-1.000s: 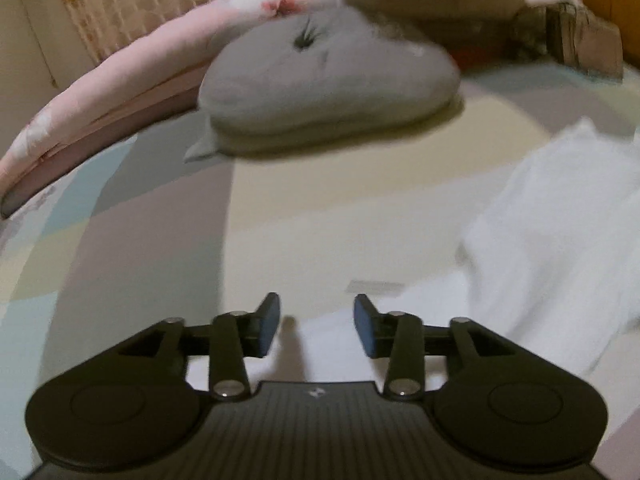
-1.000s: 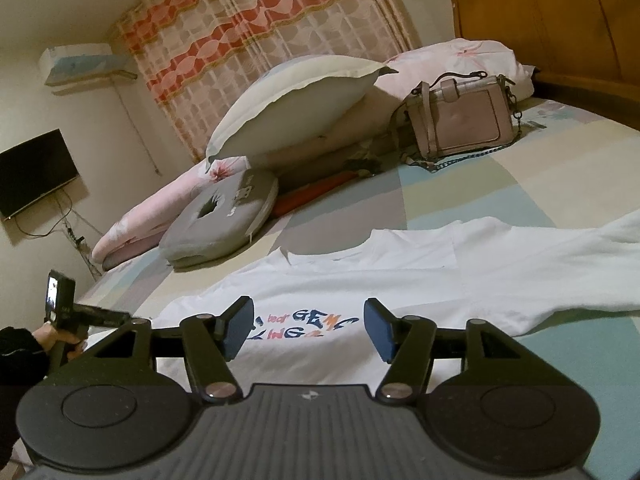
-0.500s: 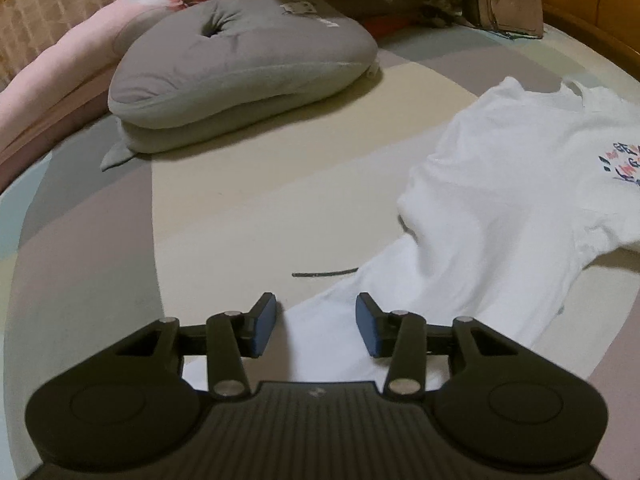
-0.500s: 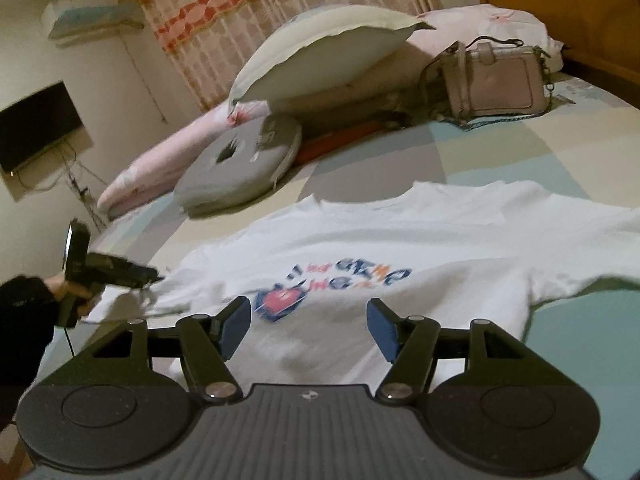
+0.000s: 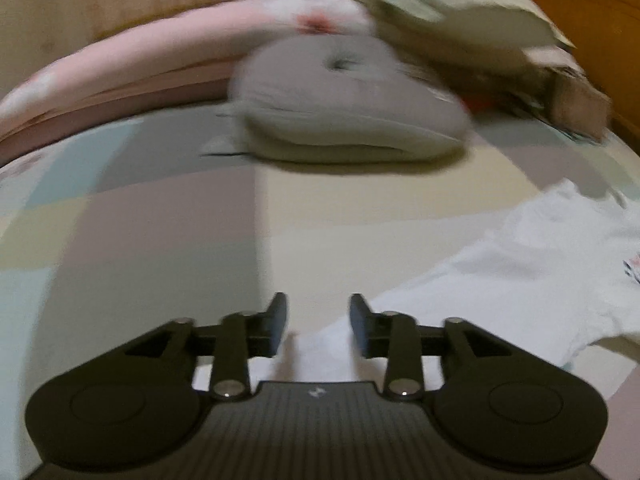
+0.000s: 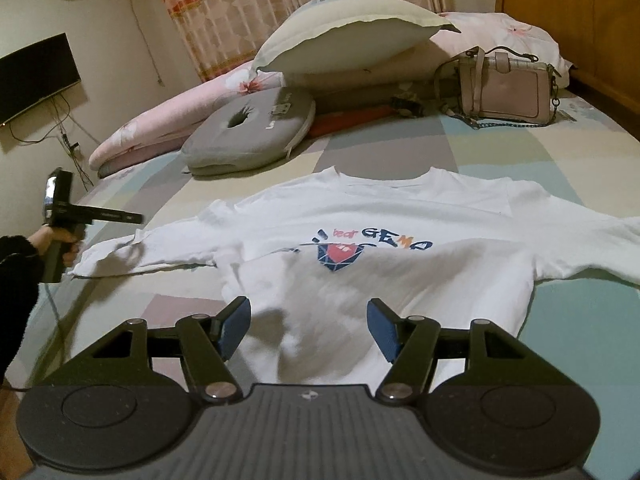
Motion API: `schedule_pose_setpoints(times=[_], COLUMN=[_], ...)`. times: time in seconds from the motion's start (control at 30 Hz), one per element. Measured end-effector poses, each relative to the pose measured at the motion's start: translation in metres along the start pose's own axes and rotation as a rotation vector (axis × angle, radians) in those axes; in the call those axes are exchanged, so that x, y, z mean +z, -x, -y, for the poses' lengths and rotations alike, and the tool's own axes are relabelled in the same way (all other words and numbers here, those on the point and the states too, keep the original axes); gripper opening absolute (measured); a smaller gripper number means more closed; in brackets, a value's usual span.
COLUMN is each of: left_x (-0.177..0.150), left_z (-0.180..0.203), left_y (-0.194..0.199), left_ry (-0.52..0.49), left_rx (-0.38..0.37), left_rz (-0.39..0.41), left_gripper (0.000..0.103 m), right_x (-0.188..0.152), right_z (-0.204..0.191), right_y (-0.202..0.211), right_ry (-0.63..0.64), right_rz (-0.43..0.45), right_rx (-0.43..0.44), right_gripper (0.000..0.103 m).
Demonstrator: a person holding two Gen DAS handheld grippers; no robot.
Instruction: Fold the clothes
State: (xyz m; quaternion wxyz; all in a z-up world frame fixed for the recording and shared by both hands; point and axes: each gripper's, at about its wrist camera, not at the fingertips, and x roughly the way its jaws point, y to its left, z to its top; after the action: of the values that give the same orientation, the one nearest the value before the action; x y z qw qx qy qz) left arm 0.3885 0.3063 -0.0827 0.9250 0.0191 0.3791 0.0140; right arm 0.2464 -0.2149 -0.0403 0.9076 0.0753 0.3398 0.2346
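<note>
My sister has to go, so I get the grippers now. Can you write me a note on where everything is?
Left gripper: open, empty, over the T-shirt's sleeve end.
Right gripper: open, empty, above the shirt's lower part.
White T-shirt: lies flat, print up, on the bed, sleeves spread.
Done: shirt spread out.
Left: every fold; nothing is gripped yet.

Your left wrist view was smeared with motion blur: the grey cushion (image 5: 352,108) and pink quilt (image 5: 168,60) streaked sideways. Your right wrist view stayed sharp, under dim, warm indoor light, soft shadows on the white T-shirt (image 6: 400,248), edges bowed, corners dark.
</note>
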Motion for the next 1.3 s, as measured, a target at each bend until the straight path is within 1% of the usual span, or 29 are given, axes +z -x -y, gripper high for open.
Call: schedule_pose_setpoints(times=[0.07, 0.17, 0.27, 0.47, 0.5, 0.53, 0.57, 0.6, 0.7, 0.73, 0.77, 0.87, 0.9, 0.93, 0.97, 1.0, 1.07, 1.13, 1.23, 1.3], left_x=[-0.01, -0.028, -0.048, -0.087, -0.089, -0.089, -0.088, -0.087, -0.086, -0.088, -0.089, -0.087, -0.085, -0.081, -0.075, -0.069, -0.056, -0.046, -0.037, -0.039], left_z=[-0.025, -0.062, -0.082, -0.118, -0.117, -0.113, -0.108, -0.105, -0.104, -0.106, -0.108, -0.105, -0.104, -0.098, -0.09, -0.082, -0.058, -0.029, 0.012, 0.03], left_y=[0.016, 0.034, 0.034, 0.03, 0.028, 0.026, 0.026, 0.028, 0.038, 0.04, 0.041, 0.05, 0.055, 0.059, 0.061, 0.063, 0.061, 0.052, 0.033, 0.018], left_ry=[0.042, 0.146, 0.25, 0.455, 0.462, 0.455, 0.435, 0.427, 0.451, 0.457, 0.456, 0.421, 0.424, 0.407, 0.38, 0.353, 0.282, 0.217, 0.136, 0.111], left_rx=[0.071, 0.151, 0.168, 0.184, 0.198, 0.219, 0.237, 0.253, 0.294, 0.286, 0.274, 0.333, 0.346, 0.346, 0.34, 0.333, 0.278, 0.222, 0.14, 0.115], left_rz=[-0.003, -0.003, -0.013, -0.036, -0.038, -0.039, -0.036, -0.033, -0.03, -0.038, -0.048, -0.046, -0.038, -0.027, -0.015, -0.004, 0.008, 0.007, -0.002, -0.025], left_gripper=[0.039, 0.039, 0.041, 0.041, 0.04, 0.034, 0.013, 0.009, 0.007, 0.008, 0.012, 0.024, 0.026, 0.024, 0.023, 0.025, 0.034, 0.039, 0.04, 0.04], right_x=[-0.002, -0.007, -0.012, -0.012, -0.012, -0.012, -0.011, -0.011, -0.011, -0.011, -0.011, -0.012, -0.012, -0.013, -0.013, -0.013, -0.011, -0.011, -0.012, -0.013], right_z=[-0.005, -0.013, -0.022, -0.043, -0.046, -0.049, -0.051, -0.052, -0.054, -0.053, -0.051, -0.046, -0.046, -0.046, -0.046, -0.046, -0.046, -0.043, -0.036, -0.031], right_y=[0.003, 0.008, 0.011, 0.018, 0.02, 0.022, 0.024, 0.025, 0.03, 0.031, 0.031, 0.027, 0.025, 0.023, 0.022, 0.021, 0.02, 0.02, 0.021, 0.023], right_ry=[0.004, 0.013, 0.015, 0.056, 0.062, 0.067, 0.077, 0.086, 0.096, 0.093, 0.086, 0.072, 0.069, 0.067, 0.066, 0.065, 0.067, 0.06, 0.044, 0.039], right_rz=[-0.003, -0.009, -0.015, -0.012, -0.01, -0.008, -0.005, -0.003, 0.005, 0.007, 0.007, -0.003, -0.007, -0.01, -0.011, -0.013, -0.011, -0.009, -0.007, -0.004], right_rx=[0.003, 0.005, 0.025, 0.035, 0.033, 0.031, 0.026, 0.022, 0.01, 0.007, 0.007, 0.009, 0.005, 0.002, 0.002, 0.002, -0.003, -0.012, -0.022, -0.033], right_gripper=[0.07, 0.07, 0.07, 0.07, 0.07, 0.07, 0.07, 0.07, 0.071, 0.071, 0.071, 0.072, 0.072, 0.072, 0.072, 0.072, 0.073, 0.074, 0.074, 0.075])
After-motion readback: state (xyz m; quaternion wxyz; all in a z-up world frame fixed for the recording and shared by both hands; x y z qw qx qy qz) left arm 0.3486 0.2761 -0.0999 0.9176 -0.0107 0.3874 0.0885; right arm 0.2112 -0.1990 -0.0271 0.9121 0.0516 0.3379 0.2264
